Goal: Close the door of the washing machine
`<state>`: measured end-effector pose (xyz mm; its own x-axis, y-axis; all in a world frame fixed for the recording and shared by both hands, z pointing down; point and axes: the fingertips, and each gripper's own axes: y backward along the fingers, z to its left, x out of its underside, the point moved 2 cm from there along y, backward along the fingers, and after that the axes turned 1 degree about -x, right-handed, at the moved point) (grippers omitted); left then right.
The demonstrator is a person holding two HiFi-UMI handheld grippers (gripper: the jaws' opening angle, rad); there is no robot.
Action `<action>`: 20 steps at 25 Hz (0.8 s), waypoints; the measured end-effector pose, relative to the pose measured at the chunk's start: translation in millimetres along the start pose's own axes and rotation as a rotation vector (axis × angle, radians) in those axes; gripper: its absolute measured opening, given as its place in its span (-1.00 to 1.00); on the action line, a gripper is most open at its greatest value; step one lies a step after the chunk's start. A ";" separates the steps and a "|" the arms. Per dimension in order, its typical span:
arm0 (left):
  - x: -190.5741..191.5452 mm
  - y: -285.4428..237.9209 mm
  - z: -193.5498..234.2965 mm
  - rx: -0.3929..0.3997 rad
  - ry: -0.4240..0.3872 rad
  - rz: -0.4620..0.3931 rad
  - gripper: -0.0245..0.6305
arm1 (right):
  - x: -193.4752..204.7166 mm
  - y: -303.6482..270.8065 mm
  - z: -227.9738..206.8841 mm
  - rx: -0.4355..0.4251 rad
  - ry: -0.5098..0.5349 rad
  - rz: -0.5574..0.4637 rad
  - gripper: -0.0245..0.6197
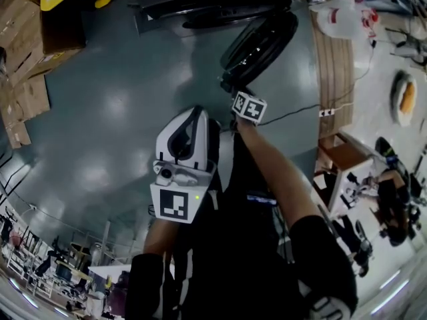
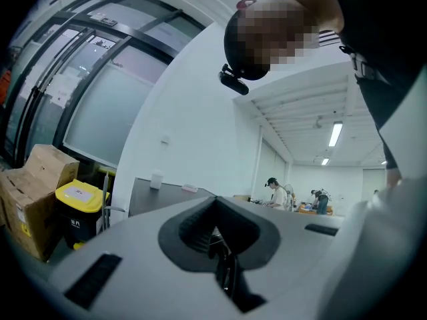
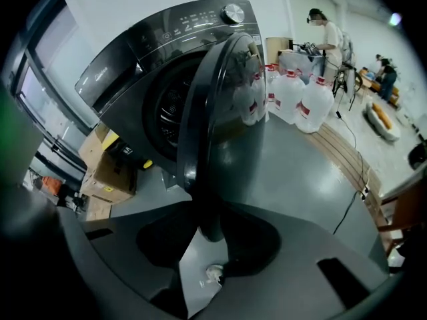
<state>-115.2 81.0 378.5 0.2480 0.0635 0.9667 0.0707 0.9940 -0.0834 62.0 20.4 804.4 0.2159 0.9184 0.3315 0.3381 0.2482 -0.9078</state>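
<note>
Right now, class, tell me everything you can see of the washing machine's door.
The washing machine door is round, dark and glossy, a thick rim around a bulging, reflective window. It stands upright, swung open from the dark grey washing machine. Its free edge sits clasped between the jaws of the right gripper.

The door (image 3: 223,105) is swung out in front of the washing machine (image 3: 153,59), and its edge is taken between the 2 jaws of the right gripper (image 3: 203,239). Water jugs (image 3: 293,95) are grouped to the machine's right, cardboard boxes (image 3: 110,172) to its left. A bin (image 2: 79,212) is placed just right of the boxes. The left gripper (image 1: 183,139) is held further back, nearer the person.
</note>
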 end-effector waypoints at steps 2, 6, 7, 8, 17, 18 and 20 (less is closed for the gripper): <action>-1.8 0.7 6.1 0.005 -0.005 -0.004 -0.92 | -2.8 -3.6 5.6 0.004 -0.015 -0.010 -0.60; -0.5 3.1 14.4 -0.003 -0.001 0.003 -0.92 | -7.3 -7.7 13.6 0.025 -0.039 -0.011 -0.60; -0.1 3.3 16.1 -0.007 0.000 0.006 -0.92 | -7.1 -8.3 15.9 0.030 -0.045 -0.010 -0.60; -0.2 2.2 17.9 -0.012 0.002 0.008 -0.92 | -7.9 -8.7 19.0 0.033 -0.051 -0.011 -0.60; 2.0 -18.3 32.5 -0.073 -0.011 -0.008 -0.92 | -27.1 -23.5 48.1 -0.005 -0.105 -0.027 -0.58; 2.3 -20.3 35.2 -0.080 -0.014 -0.009 -0.92 | -29.4 -25.6 52.1 -0.013 -0.106 -0.026 -0.57; 3.3 -23.1 42.3 -0.094 -0.019 -0.014 -0.92 | -34.7 -30.8 61.8 -0.028 -0.104 -0.019 -0.56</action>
<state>-156.8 62.1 393.9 0.2277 0.0527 0.9723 0.1647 0.9821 -0.0918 -12.5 0.0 804.9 0.1141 0.9410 0.3186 0.3667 0.2582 -0.8938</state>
